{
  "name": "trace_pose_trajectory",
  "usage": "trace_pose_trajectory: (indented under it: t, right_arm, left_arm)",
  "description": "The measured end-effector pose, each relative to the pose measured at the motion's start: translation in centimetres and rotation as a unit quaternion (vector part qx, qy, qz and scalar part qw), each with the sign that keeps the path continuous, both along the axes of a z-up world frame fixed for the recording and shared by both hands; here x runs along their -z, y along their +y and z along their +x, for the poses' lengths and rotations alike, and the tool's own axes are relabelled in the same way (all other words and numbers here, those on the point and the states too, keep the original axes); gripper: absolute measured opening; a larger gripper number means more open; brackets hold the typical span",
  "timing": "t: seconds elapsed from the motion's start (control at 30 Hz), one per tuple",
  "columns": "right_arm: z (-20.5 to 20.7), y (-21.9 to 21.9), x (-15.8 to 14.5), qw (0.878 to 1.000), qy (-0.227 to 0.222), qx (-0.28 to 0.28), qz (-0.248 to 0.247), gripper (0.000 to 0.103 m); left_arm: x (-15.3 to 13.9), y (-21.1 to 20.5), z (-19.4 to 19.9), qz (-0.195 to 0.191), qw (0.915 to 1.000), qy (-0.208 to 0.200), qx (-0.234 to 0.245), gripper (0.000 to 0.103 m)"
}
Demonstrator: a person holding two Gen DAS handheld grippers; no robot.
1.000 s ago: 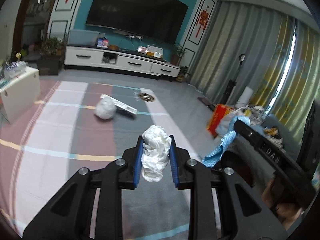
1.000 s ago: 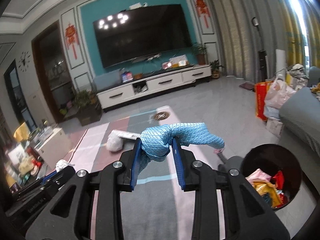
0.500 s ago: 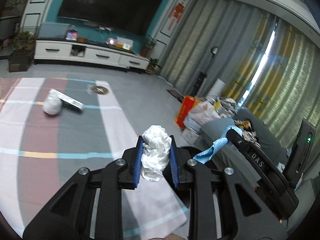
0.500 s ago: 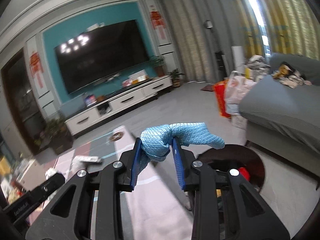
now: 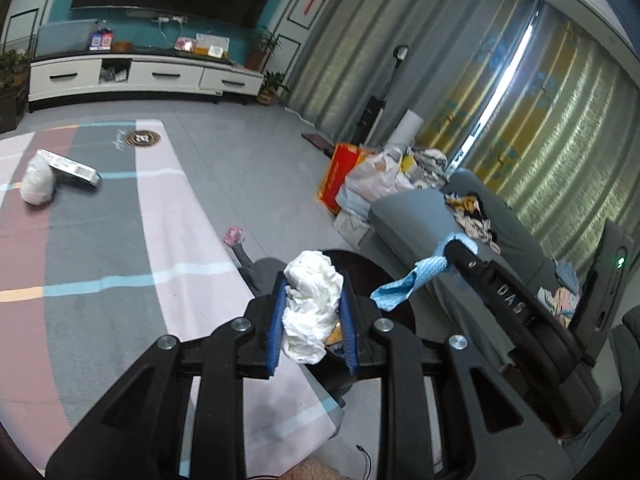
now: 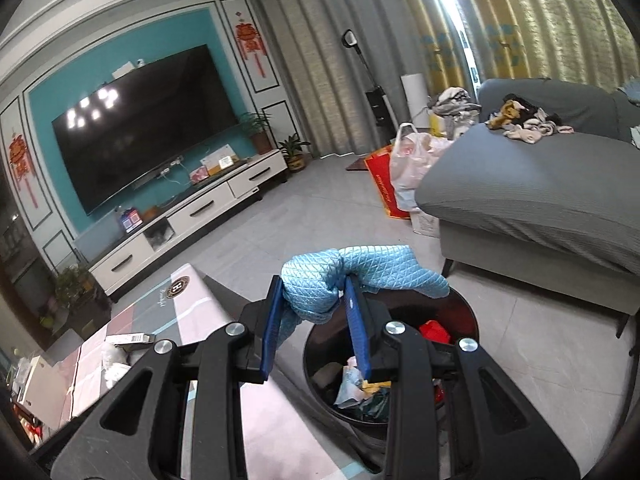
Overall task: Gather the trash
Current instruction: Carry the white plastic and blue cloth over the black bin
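big dark tv (image 6: 140,120) on the teal wall, red hanging ornaments (image 6: 250,42) either side. white low cabinet (image 6: 192,216) under it w/ small boxes on top, potted plants (image 6: 294,150) at its end. grey curtains, then yellow-patterned curtains (image 6: 520,20) w/ daylight thru the gap. grey sofa (image 6: 540,192) on the right, clothes heaped (image 6: 520,120) on it. red bag (image 6: 386,184) & a pale plastic bag (image 6: 408,160) on the floor just beside the sofa end. striped pastel rug (image 5: 100,240) across grey floor tiles, round logo (image 5: 142,138) at its far edge.
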State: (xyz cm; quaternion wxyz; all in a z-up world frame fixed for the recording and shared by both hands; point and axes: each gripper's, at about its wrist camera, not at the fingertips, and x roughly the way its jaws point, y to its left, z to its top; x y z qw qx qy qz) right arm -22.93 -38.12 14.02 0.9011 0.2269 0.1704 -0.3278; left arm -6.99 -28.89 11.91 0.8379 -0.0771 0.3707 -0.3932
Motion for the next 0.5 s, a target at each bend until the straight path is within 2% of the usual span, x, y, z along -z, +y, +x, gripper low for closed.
trace_pose_trajectory:
  t: [0.17, 0.37, 0.5]
  right_arm:
    - [-0.5, -1.0, 0.7, 1.000, 0.011, 0.024, 0.009, 0.032]
    - [-1.2, -2.3, 1.5, 0.998, 0.030, 0.063, 0.011, 0.032]
    - [-1.6, -3.1, 2.2, 0.997, 0.033, 0.068, 0.026, 0.032]
  left_arm:
    - [1.5, -2.1, 0.6, 0.012, 0.9995, 0.024, 0.015, 0.025]
    - [2.2, -4.3, 0.3, 0.030, 0.9988, 0.022, 0.033, 0.025]
    - [2.9, -5.7, 0.1, 0.032, 0.9976, 0.037, 0.048, 0.025]
